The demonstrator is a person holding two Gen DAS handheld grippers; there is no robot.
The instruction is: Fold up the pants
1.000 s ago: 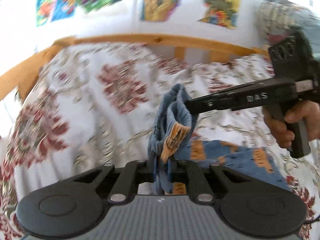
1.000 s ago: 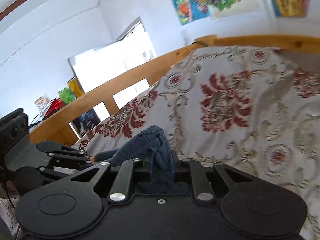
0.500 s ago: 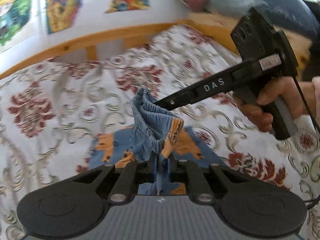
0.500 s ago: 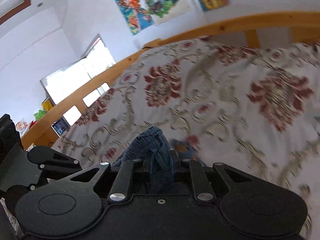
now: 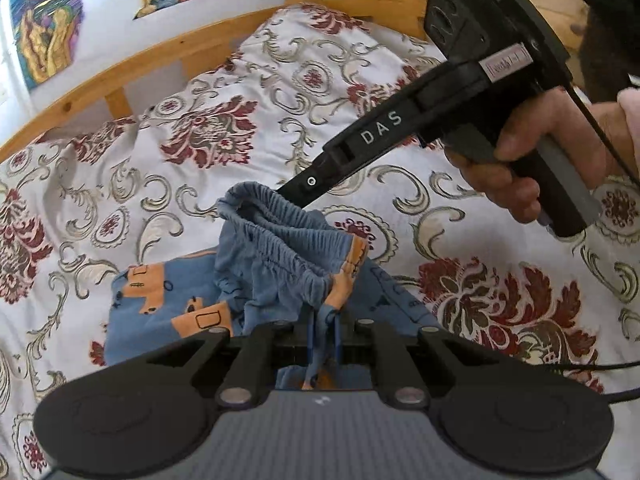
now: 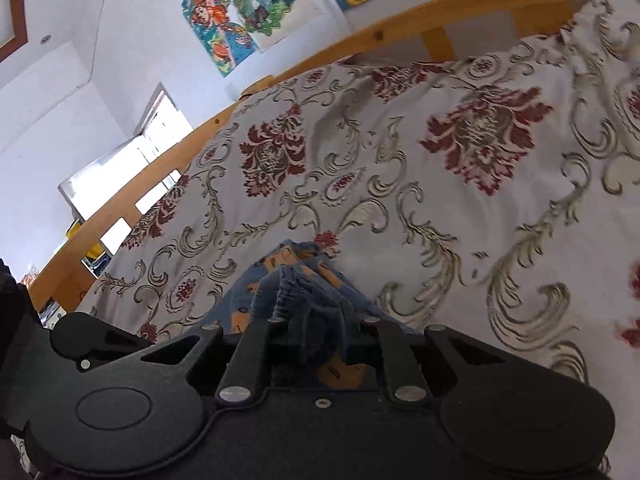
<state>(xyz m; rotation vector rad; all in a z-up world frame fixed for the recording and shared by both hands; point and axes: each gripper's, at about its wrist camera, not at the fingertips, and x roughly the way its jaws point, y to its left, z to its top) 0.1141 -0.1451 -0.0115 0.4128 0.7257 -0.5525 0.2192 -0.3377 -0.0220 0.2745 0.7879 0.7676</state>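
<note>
On the bedspread (image 5: 256,92) the pants (image 5: 168,300) lie half-lifted, waistband (image 5: 280,240) raised: left gripper (image 5: 323,330) pinched narrow on one end, right gripper (image 6: 320,320) clamped on the other, its fingertips seemingly buried in cloth.

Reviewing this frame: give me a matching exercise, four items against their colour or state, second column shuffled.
Things:
1. pants
2. bedspread
3. bed frame
4. left gripper

States:
A. pale wood
B. shut on blue fabric
C. white with dark red floral medallions
D. blue with orange print, elastic waistband lifted

Pairs: 1-D, 2-C, 3-A, 4-B
</note>
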